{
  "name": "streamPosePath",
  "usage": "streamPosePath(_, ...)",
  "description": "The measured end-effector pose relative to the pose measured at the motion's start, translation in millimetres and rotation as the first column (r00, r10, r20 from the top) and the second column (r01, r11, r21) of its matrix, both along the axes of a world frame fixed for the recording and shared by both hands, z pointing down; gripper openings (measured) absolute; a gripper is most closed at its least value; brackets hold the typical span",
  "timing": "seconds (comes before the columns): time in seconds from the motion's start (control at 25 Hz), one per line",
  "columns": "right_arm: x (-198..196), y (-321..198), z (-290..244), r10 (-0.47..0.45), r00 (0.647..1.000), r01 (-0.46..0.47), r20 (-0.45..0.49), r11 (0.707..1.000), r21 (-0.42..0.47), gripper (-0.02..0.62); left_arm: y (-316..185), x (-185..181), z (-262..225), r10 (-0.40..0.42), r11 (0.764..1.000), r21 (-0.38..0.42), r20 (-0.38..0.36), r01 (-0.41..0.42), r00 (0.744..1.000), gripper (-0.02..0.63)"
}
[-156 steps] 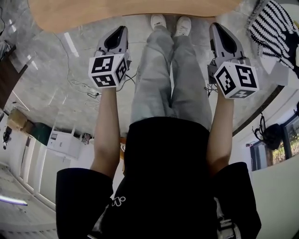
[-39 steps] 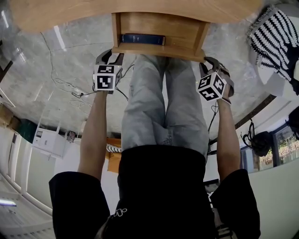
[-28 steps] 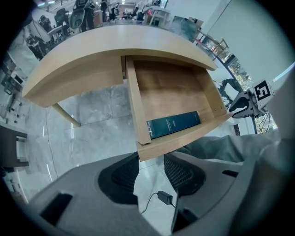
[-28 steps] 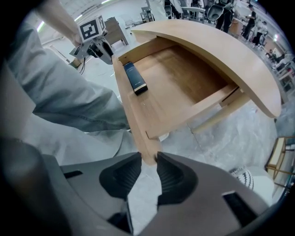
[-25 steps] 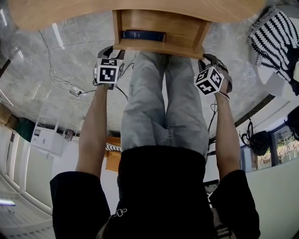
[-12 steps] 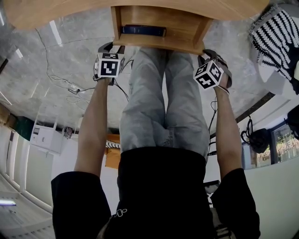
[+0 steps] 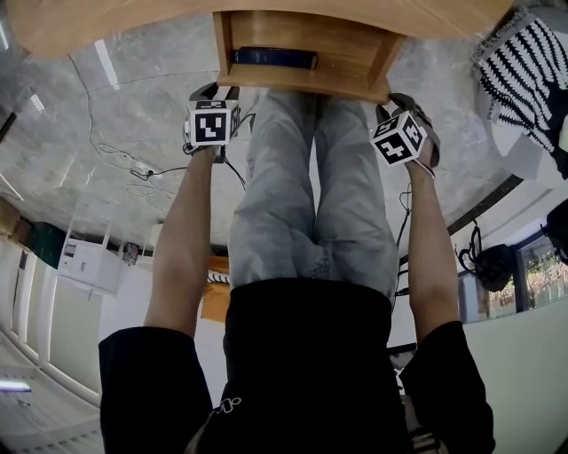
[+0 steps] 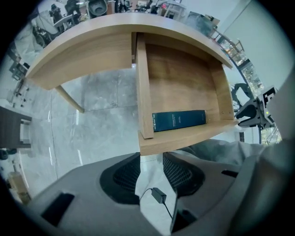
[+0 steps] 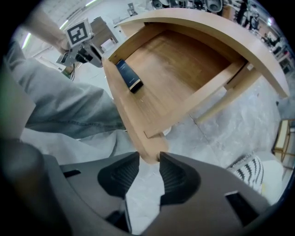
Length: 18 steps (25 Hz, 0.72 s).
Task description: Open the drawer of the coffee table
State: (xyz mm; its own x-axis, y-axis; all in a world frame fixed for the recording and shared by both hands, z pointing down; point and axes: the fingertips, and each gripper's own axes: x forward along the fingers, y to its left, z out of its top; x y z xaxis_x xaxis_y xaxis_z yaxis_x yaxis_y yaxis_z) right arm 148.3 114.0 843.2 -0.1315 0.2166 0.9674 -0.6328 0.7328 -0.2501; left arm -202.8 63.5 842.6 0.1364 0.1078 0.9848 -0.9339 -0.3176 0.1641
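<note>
The coffee table's [image 7: 106, 27] wooden drawer [image 7: 302, 82] stands pulled out toward the person, and a dark blue book [image 7: 275, 58] lies inside against its front board. My left gripper [image 7: 211, 93] points down at the drawer's left front corner. In the left gripper view the jaws [image 8: 151, 159] stand apart just below the front board [image 8: 184, 138], with only floor between them. My right gripper [image 7: 401, 106] is at the right front corner. Its jaws [image 9: 148, 159] have just been opening, and the tip of the board's corner [image 9: 150, 152] sits between the fingertips.
The person's legs in grey trousers [image 7: 293, 204] stand between the two grippers, right under the drawer front. A black-and-white striped rug [image 7: 519, 62] lies at the right. Cables [image 7: 133, 164] trail over the marble floor at the left. A table leg [image 8: 69, 99] stands left of the drawer.
The drawer, shut in the oldest frame, now stands pulled out. Over the last second both hands stayed at its front corners and the marker cubes rolled slightly.
</note>
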Motion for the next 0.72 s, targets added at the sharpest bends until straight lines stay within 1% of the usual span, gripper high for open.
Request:
streamPosePath(0.08,1.5,0.6,-5.1,0.074,0.997,-0.074,-0.004,0.997,-0.012,0.124,6.3,-2.0,-3.1,-0.045,0.998,-0.04,0.015,0.046,0.999,0.127)
streamPosePath(0.12,1.6,0.0,-8.7,0.106,0.994,-0.106,-0.003,0.994,-0.013,0.123,9.1,-3.0,-6.1,-0.055,0.997,-0.058,0.018,0.056,0.998,0.127)
streamPosePath(0.2,2.0,-3.1,-16.9,0.155,0.988,-0.155,0.006,0.988,-0.007,0.115,11.7,-5.8,-15.1,-0.049,0.996,-0.075,0.029,0.051,0.998,0.122)
streamPosePath(0.28,4.2,-6.5,-25.8,0.204,0.979,-0.204,0.014,0.979,0.002,0.115,9.6,-8.7,-26.7,-0.032,0.997,-0.063,0.044,0.035,0.999,0.101)
streamPosePath(0.32,5.7,-8.1,-30.7,0.239,0.971,-0.239,0.018,0.971,0.005,0.112,6.7,-10.4,-32.9,-0.034,0.998,-0.05,0.052,0.037,0.998,0.094)
streamPosePath(0.36,7.2,-10.6,-35.5,0.284,0.959,-0.284,0.022,0.959,0.009,0.107,2.4,-11.2,-39.2,-0.053,0.998,-0.032,0.054,0.054,0.997,0.091)
streamPosePath(0.4,8.8,-14.5,-40.2,0.336,0.941,-0.337,0.026,0.942,0.014,0.098,-3.5,-11.1,-45.3,-0.089,0.996,-0.009,0.048,0.09,0.995,0.083)
streamPosePath(0.48,11.3,-26.6,-49.8,0.43,0.902,-0.431,0.041,0.902,0.03,0.073,-16.8,-11.9,-59.1,-0.181,0.983,0.044,0.039,0.179,0.983,0.058)
streamPosePath(0.52,11.8,-33.9,-55.8,0.454,0.889,-0.457,0.051,0.889,0.044,0.063,-22.9,-11.9,-67.3,-0.218,0.974,0.069,0.035,0.216,0.975,0.052)
streamPosePath(0.56,11.4,-41.2,-63.0,0.464,0.883,-0.468,0.063,0.882,0.059,0.058,-28.5,-11.0,-76.8,-0.245,0.966,0.092,0.029,0.242,0.969,0.049)
streamPosePath(0.64,9.6,-55.9,-80.0,0.475,0.876,-0.482,0.088,0.871,0.092,0.052,-41.3,-7.1,-98.9,-0.278,0.952,0.14,0.015,0.273,0.96,0.037)
streamPosePath(0.72,9.8,-74.9,-98.3,0.511,0.851,-0.523,0.12,0.842,0.129,0.043,-60.0,-0.6,-124.5,-0.306,0.933,0.196,-0.009,0.301,0.952,0.031)
